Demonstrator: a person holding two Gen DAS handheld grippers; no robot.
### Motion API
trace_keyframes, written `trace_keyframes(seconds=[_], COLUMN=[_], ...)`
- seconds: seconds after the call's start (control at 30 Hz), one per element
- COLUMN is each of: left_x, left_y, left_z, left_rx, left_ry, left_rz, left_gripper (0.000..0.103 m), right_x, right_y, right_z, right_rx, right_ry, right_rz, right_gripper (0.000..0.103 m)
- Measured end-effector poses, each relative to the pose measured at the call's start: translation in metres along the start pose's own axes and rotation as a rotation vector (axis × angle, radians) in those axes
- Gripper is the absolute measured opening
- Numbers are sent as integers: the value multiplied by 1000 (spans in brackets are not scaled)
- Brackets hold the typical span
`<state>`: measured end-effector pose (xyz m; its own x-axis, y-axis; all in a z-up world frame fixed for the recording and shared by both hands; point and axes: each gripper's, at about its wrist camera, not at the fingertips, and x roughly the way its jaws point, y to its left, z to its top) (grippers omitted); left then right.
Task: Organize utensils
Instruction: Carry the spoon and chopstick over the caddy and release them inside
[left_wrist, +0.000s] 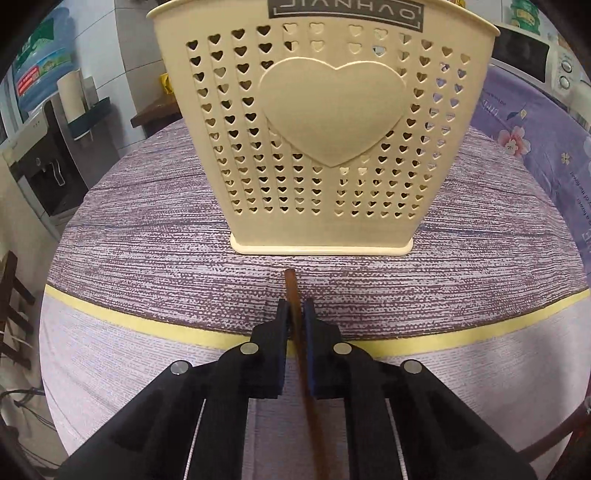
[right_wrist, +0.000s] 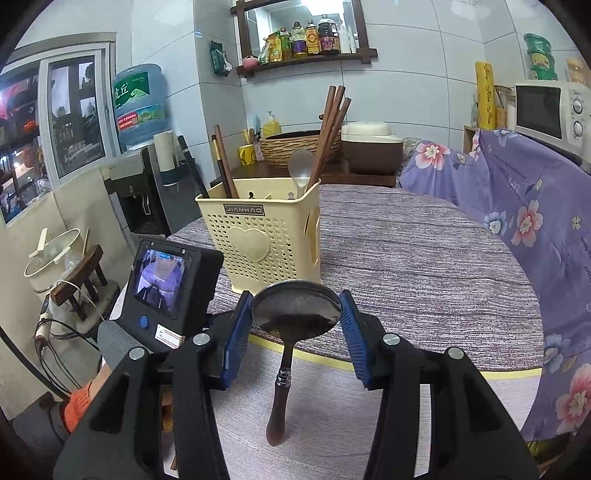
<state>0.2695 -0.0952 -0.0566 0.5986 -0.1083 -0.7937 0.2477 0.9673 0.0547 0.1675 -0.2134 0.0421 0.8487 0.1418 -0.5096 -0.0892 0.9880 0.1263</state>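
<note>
A cream utensil holder with heart-shaped holes stands on the table, just beyond my left gripper. The left gripper is shut on a brown chopstick whose end points at the holder's base. In the right wrist view the holder holds several brown chopsticks and a pale spoon. My right gripper is shut on the bowl of a dark metal spoon. Its brown handle hangs down toward the camera. The left gripper's body shows at the left.
The round table has a purple-grey striped cloth with a yellow band near its edge. A flowered purple cover drapes the right side under a microwave. A water dispenser, a stool and a pot stand at the left.
</note>
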Motion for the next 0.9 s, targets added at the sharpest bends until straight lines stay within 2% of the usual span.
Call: trace_keyframes(seconds=[0.3,0.4,0.53,0.73,0.9], left_x=[1,-13,-53,-139,-170], left_y=[0,9,24,46,54], left_z=[5,6,10,13,13], left_rx=[-14,-45,-94,-132,-150], left_ry=[-4,-40,-138,-360,-438], left_rz=[-27,-55,-111,-142,-155], left_gripper=[8,8,8,8,8], right_x=[-1,-2,-1,0,-1], right_y=[1,-1,-2,-2,-1], right_z=[-2,-1,-1,-1,0], right_rx=[-4,1,6,5,3], right_ry=[-3,1,3,1,4], right_rz=[-2,2,6,3,3], right_gripper=[48,48,48,48,48])
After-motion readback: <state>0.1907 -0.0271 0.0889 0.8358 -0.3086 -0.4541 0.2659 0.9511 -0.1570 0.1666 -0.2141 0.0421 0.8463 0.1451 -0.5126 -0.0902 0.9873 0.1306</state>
